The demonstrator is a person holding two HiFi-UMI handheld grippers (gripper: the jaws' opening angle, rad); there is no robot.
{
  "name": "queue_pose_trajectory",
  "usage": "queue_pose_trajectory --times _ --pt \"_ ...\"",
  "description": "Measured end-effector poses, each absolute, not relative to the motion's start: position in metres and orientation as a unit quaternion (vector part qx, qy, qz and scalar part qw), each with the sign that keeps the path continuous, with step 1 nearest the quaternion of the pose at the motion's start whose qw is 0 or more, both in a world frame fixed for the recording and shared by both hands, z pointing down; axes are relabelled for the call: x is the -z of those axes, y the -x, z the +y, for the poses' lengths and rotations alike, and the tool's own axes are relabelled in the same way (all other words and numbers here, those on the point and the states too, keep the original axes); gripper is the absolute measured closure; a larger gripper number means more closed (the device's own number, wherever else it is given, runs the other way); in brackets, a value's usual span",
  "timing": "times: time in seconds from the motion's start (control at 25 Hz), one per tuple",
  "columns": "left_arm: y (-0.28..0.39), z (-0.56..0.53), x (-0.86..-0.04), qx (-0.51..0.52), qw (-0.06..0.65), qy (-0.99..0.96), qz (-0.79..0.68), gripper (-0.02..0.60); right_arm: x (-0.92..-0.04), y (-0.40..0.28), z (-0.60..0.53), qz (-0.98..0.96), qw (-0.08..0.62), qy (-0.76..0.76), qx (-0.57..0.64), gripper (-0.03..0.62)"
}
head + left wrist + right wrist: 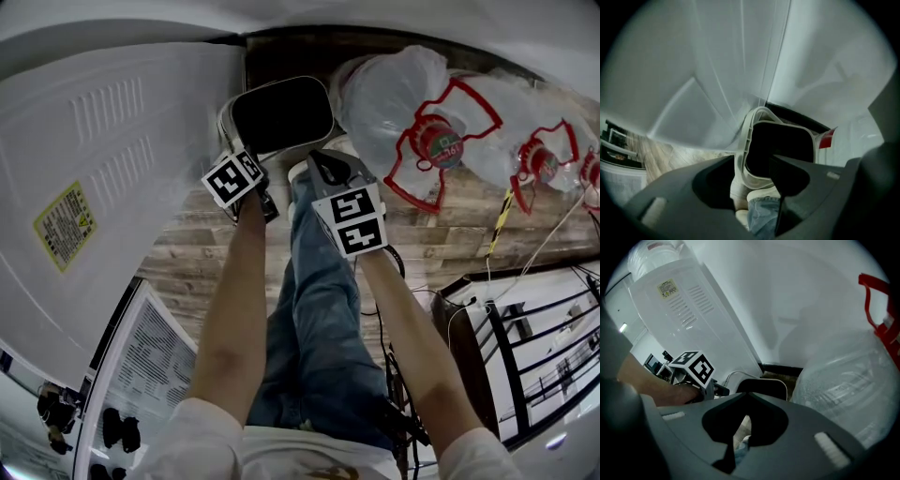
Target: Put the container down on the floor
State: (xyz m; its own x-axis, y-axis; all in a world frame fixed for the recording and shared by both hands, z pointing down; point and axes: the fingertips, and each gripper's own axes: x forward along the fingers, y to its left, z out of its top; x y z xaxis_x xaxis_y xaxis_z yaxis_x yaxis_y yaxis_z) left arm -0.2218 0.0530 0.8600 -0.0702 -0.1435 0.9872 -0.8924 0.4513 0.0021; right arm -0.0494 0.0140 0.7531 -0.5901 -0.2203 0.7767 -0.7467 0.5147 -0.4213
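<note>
Since the container (281,114) looked already down on the plank floor (187,248), just beside the water jug (394,103), my left claw (756,185) sat jaws apart astride its near rim, grip slack; right claw (323,167), nearer the jug, jaws together, empty.

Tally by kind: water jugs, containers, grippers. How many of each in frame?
water jugs with red handles: 3 (the last is cut off at the head view's right edge)
white container: 1
grippers: 2, the left gripper and the right gripper
Total: 6
</note>
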Motion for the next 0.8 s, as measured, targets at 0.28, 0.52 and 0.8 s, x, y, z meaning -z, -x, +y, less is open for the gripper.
queue_pose_trajectory --times 0.28,0.52,0.8 --pt "0.209 0.048 -0.843 -0.322 0.569 -0.434 -0.620 0.360 -0.740 0.054 0.008 -0.801 0.341 -0.310 -0.382 0.568" --pt "0.186 0.057 -0.821 -0.324 0.606 -0.464 -0.559 0.360 -0.713 0.052 0.004 -0.803 0.338 -0.318 -0.375 0.568" --pt "0.157 0.032 -0.771 -0.298 0.586 -0.532 -0.534 0.430 -0.673 0.050 0.002 -0.819 0.344 -0.303 -0.345 0.568"
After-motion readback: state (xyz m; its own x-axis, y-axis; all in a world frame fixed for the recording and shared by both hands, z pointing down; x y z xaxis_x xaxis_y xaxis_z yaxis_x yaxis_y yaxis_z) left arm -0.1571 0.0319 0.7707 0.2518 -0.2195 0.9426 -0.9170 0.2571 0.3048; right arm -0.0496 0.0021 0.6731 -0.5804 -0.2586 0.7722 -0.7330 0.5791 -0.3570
